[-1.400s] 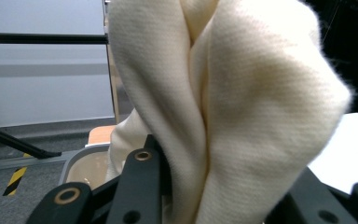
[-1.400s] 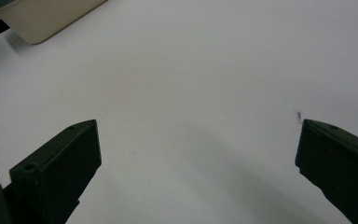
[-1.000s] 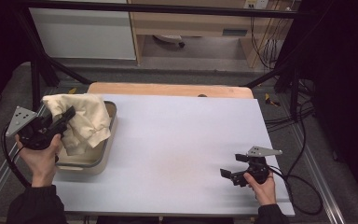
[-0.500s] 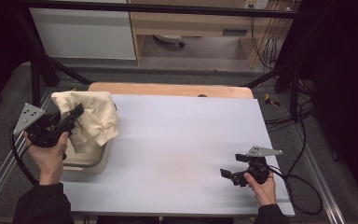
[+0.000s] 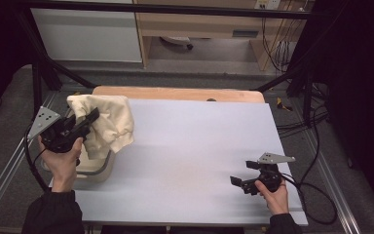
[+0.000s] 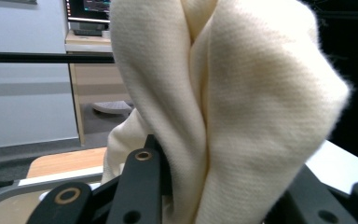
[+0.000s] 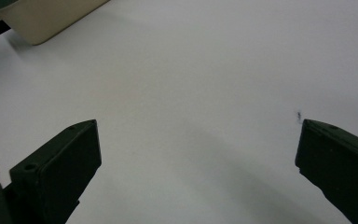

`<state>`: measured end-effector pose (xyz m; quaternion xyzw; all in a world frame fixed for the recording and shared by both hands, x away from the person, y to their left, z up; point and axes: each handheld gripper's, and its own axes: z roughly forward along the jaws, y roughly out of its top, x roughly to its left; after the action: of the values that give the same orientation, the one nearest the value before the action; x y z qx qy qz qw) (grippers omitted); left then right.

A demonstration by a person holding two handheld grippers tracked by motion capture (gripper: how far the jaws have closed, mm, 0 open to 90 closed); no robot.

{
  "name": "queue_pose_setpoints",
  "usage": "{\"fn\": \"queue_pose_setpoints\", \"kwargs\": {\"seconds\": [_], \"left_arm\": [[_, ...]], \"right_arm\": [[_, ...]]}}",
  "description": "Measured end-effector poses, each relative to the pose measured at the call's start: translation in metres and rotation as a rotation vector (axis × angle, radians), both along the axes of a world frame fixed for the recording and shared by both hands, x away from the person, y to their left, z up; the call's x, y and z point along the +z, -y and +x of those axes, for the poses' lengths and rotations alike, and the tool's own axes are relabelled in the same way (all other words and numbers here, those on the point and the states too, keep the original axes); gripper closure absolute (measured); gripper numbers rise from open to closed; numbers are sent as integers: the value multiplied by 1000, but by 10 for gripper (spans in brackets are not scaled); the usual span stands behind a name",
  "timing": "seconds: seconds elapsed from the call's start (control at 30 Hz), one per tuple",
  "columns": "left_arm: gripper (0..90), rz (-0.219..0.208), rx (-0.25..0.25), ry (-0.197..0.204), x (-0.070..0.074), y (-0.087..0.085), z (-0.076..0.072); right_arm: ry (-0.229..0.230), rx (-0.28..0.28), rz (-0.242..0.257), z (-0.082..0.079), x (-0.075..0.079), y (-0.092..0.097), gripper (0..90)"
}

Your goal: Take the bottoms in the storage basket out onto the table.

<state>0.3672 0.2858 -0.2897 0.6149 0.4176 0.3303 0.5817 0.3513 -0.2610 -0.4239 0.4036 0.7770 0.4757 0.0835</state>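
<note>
A cream cloth (image 5: 106, 124) hangs in the air at the table's left side, gripped by my left gripper (image 5: 90, 119), which is shut on it. In the left gripper view the cream cloth (image 6: 223, 107) rises in thick folds from between the black jaws. Under it sits a beige tray (image 5: 93, 167) near the table's left edge. My right gripper (image 5: 237, 182) rests low over the white table (image 5: 190, 146) at the front right, open, its jaws wide apart with only bare table between them in the right gripper view.
A wooden board (image 5: 175, 92) runs along the table's far edge. Black frame bars and cables (image 5: 316, 146) stand off to the right. The corner of the beige tray (image 7: 42, 18) shows far off in the right gripper view.
My left gripper has lifted the cloth up out of the tray and carried it slightly right. The right gripper has stayed where it was.
</note>
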Motion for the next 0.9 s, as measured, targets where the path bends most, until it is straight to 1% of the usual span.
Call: {"fn": "queue_pose_setpoints", "kwargs": {"seconds": [0.37, 0.53, 0.9], "left_arm": [[683, 5, -39, 3, 1, 18, 3], [683, 5, -49, 1, 1, 24, 3], [683, 23, -94, 0, 0, 44, 6]], "right_arm": [[0, 1, -1, 0, 0, 0, 6], [1, 2, -1, 0, 0, 1, 6], [1, 3, 0, 0, 0, 0, 6]]}}
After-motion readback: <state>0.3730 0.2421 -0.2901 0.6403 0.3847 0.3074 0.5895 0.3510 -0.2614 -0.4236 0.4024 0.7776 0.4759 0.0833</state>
